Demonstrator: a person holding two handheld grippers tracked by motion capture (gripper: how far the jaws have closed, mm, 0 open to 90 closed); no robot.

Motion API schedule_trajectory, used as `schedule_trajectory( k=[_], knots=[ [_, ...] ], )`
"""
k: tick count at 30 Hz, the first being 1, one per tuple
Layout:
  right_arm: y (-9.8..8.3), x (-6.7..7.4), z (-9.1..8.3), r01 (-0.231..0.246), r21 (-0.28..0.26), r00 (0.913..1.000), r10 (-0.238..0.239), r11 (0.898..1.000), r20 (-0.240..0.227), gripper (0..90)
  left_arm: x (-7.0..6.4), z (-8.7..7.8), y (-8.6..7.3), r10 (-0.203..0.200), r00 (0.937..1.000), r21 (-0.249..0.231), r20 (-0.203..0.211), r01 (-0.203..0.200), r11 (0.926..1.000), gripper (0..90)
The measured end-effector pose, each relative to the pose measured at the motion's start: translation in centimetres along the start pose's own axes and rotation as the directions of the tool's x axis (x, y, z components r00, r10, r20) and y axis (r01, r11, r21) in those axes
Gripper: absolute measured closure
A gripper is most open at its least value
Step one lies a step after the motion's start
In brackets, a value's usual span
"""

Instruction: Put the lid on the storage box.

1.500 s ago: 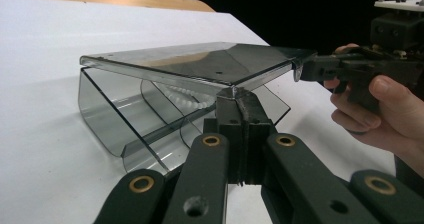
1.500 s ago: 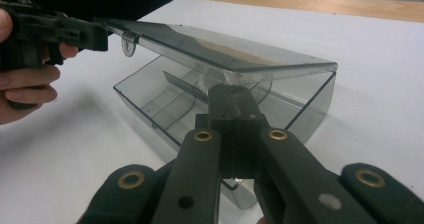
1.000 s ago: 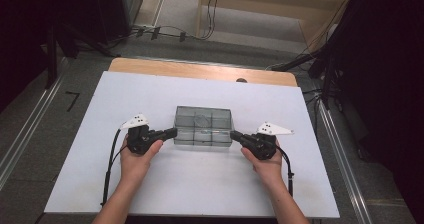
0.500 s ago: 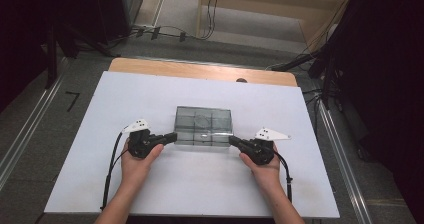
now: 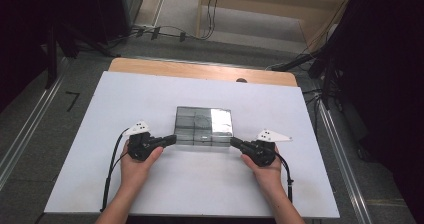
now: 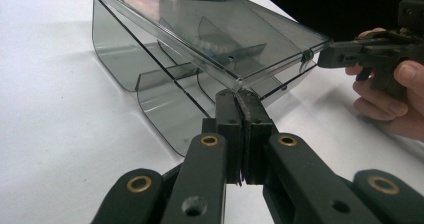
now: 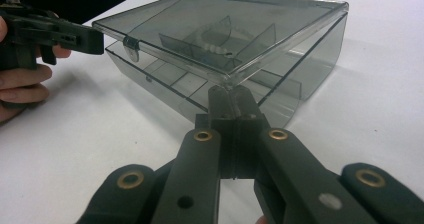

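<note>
A smoky clear plastic box [image 5: 204, 126] with inner dividers sits mid-table on the white mat. Its hinged lid [image 6: 235, 31] [image 7: 240, 26] is raised at the front edge, leaving a wedge-shaped gap above the base. My left gripper [image 5: 174, 139] [image 6: 239, 95] is shut, its tip pressed under the lid's near left corner. On the other side, my right gripper [image 5: 232, 142] [image 7: 230, 91] is also shut and its tip is tucked under the near right corner. Nothing is pinched between either pair of jaws. Each gripper view shows the other gripper [image 6: 325, 59] [image 7: 95, 41] at the far corner by the latch tab.
The white mat [image 5: 125, 99] covers a wooden table [image 5: 200, 71] whose far edge shows beyond it. Cables [image 5: 112, 169] trail from both grippers toward the near edge. Dark floor and equipment surround the table.
Both hands have drawn slightly toward the near edge, to the box's front corners. The lid's front edge has lifted off the base and now catches a bright glare.
</note>
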State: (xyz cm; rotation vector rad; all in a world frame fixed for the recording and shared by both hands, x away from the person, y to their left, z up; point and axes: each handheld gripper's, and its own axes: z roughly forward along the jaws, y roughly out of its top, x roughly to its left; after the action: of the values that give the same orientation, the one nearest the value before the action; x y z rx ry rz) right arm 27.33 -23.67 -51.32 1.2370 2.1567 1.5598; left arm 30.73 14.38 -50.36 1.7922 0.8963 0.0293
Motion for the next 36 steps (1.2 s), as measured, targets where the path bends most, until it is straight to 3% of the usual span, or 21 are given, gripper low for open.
schedule_trajectory(
  k=[8, 12, 15, 18, 22, 29, 32, 36],
  knots=[
    [-0.5, -0.1, -1.2, 0.021, 0.022, 0.9991, -0.021, 1.000, 0.035, 80.4, -0.4, -0.7, -0.3, 0.019, 0.9998, 0.019, -0.005, -0.019, 0.9996, 85.3],
    [-0.6, 0.0, -2.1, 0.031, 0.019, 0.9984, -0.032, 0.999, 0.046, 71.8, -0.8, -1.7, -0.3, 0.046, 0.9987, 0.002, -0.022, -0.046, 0.9989, 74.7],
    [-0.8, 0.2, -2.8, 0.033, 0.005, 0.9984, -0.033, 0.999, 0.045, 58.4, -0.9, -2.6, -0.4, 0.058, 0.9977, -0.023, -0.035, -0.058, 0.9980, 64.9],
    [-0.8, 0.5, -3.3, 0.043, -0.015, 0.9986, -0.043, 0.999, 0.030, 41.6, -1.1, -3.5, -0.5, 0.081, 0.9932, -0.046, -0.084, -0.085, 0.9953, 51.7],
    [-0.8, 1.3, -4.2, 0.063, -0.043, 0.9972, -0.062, 0.997, 0.042, 26.3, -1.4, -4.8, -0.7, 0.104, 0.9898, -0.071, -0.097, -0.111, 0.9912, 37.3],
    [-0.8, 1.7, -5.7, 0.080, -0.055, 0.9941, -0.075, 0.995, 0.078, 9.1, -1.9, -6.4, -1.2, 0.152, 0.9819, -0.068, -0.114, -0.160, 0.9848, 7.9],
    [-0.8, 1.5, -6.4, 0.078, -0.065, 0.9930, -0.072, 0.995, 0.093, 7.0, -2.0, -7.1, -1.4, 0.170, 0.9797, -0.064, -0.106, -0.177, 0.9820, 0.6],
    [-0.9, 1.2, -7.5, 0.071, -0.077, 0.9920, -0.062, 0.994, 0.110, 0.7, -1.8, -8.2, -1.8, 0.162, 0.9789, -0.072, -0.124, -0.172, 0.9825, 0.0]
  ],
)
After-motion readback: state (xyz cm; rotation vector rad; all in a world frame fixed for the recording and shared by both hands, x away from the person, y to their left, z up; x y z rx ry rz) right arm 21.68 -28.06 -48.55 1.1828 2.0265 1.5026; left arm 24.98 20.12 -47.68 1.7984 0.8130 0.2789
